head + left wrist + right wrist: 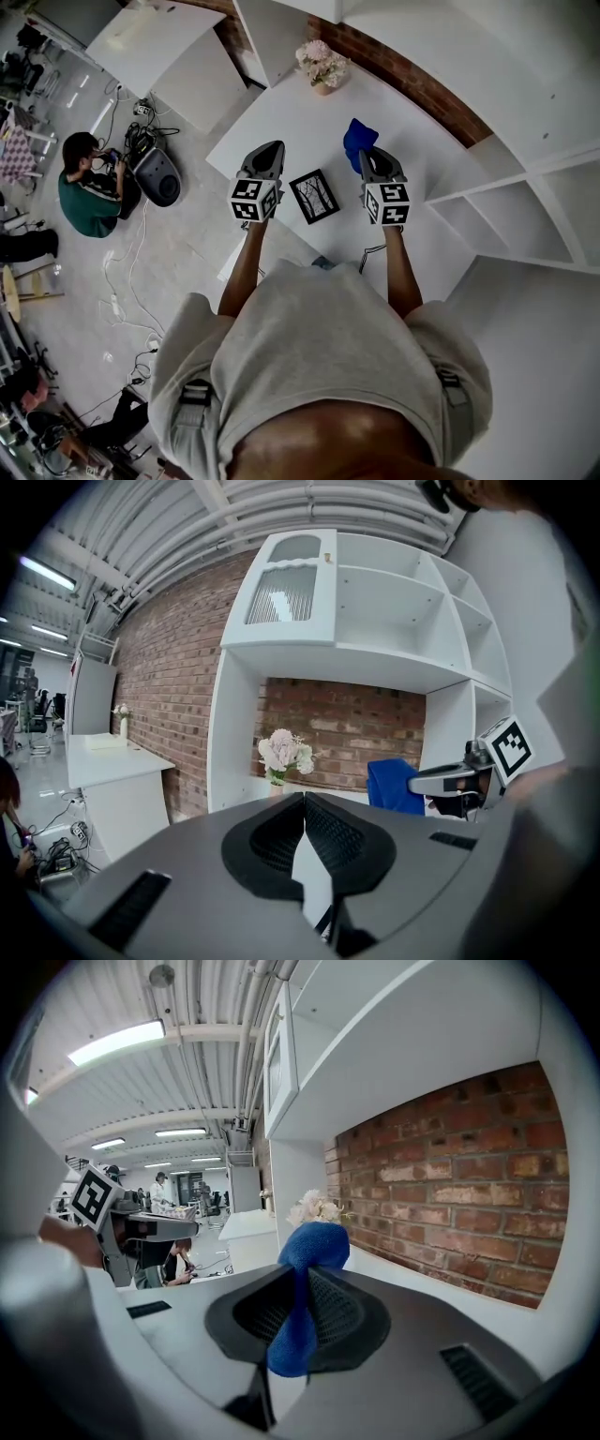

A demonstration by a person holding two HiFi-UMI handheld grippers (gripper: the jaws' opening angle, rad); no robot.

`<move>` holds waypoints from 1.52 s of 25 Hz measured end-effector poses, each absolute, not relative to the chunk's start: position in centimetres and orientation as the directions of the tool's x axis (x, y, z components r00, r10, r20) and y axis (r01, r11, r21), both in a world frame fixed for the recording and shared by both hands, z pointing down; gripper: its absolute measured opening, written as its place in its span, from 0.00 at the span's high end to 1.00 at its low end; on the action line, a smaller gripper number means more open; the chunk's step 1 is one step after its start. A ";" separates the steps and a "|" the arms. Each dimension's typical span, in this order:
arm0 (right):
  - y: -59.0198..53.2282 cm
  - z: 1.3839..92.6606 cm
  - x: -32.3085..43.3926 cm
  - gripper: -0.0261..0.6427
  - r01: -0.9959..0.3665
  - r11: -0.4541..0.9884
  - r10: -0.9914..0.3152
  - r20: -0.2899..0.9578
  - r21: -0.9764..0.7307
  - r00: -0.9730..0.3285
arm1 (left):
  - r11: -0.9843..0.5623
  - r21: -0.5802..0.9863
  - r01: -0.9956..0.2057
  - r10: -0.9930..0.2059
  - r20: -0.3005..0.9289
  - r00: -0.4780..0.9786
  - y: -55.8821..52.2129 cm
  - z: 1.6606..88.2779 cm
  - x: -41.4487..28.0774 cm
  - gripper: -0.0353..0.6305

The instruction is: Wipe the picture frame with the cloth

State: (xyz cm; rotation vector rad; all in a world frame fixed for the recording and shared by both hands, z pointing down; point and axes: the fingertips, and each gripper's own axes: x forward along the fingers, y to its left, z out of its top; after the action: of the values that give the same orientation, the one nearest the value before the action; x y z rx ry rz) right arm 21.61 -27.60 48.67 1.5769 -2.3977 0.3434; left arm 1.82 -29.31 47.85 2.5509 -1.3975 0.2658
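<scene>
Fingers of the right gripper (367, 156) clamp the blue cloth (356, 137); the left gripper (273, 150) is closed, empty. The picture frame (314, 196) lies between them on the white table (281, 122).

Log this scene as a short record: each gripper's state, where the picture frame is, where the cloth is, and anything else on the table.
left gripper: shut, empty, left of the frame
right gripper: shut on the blue cloth, right of the frame
picture frame: flat on the white table, between the grippers, apart from both
cloth: not on the frame
flowers: at the table's far end
</scene>
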 end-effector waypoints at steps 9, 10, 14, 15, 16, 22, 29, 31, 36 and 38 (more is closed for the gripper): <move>-29.2 50.8 21.3 0.87 -0.899 0.426 -0.827 0.358 -0.105 -0.434 | -0.484 0.108 -0.869 -0.815 0.307 0.492 -29.7 49.5 2.0 0.92; -29.3 51.0 21.2 0.87 -0.897 0.429 -0.823 0.362 -0.108 -0.437 | -0.480 0.110 -0.870 -0.815 0.312 0.489 -29.7 49.7 1.9 0.92; -29.7 51.9 20.7 0.87 -0.893 0.436 -0.812 0.381 -0.110 -0.443 | -0.473 0.121 -0.873 -0.810 0.329 0.485 -29.8 50.6 1.3 0.92; -29.7 52.2 20.5 0.87 -0.893 0.437 -0.809 0.387 -0.108 -0.443 | -0.472 0.125 -0.872 -0.809 0.332 0.485 -29.8 50.9 1.0 0.92; -29.7 52.4 20.2 0.87 -0.893 0.437 -0.807 0.393 -0.105 -0.441 | -0.472 0.131 -0.872 -0.807 0.334 0.487 -29.8 51.2 0.7 0.92; -30.1 53.5 18.8 0.87 -0.906 0.418 -0.812 0.417 -0.074 -0.408 | -0.494 0.163 -0.854 -0.789 0.330 0.519 -30.3 52.9 -0.9 0.92; -30.8 54.9 16.3 0.87 -0.911 0.412 -0.807 0.457 -0.019 -0.375 | -0.530 0.195 -0.825 -0.759 0.324 0.564 -31.6 54.5 -2.5 0.92; -30.7 55.4 15.6 0.87 -0.904 0.428 -0.794 0.481 0.009 -0.371 | -0.536 0.210 -0.818 -0.749 0.329 0.575 -31.7 55.0 -2.7 0.92; -31.3 57.3 13.2 0.87 -0.866 0.492 -0.759 0.532 0.092 -0.375 | -0.537 0.232 -0.811 -0.736 0.340 0.585 -32.1 56.5 -4.0 0.92; -31.1 58.1 12.2 0.87 -0.846 0.520 -0.741 0.553 0.117 -0.380 | -0.534 0.243 -0.810 -0.731 0.348 0.587 -31.6 57.3 -4.5 0.92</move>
State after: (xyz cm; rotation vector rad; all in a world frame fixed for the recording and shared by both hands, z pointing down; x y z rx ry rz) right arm 12.17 -31.12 58.14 1.2885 -2.2117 0.2490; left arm -4.50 -31.64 57.32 2.4423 -1.2439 0.2879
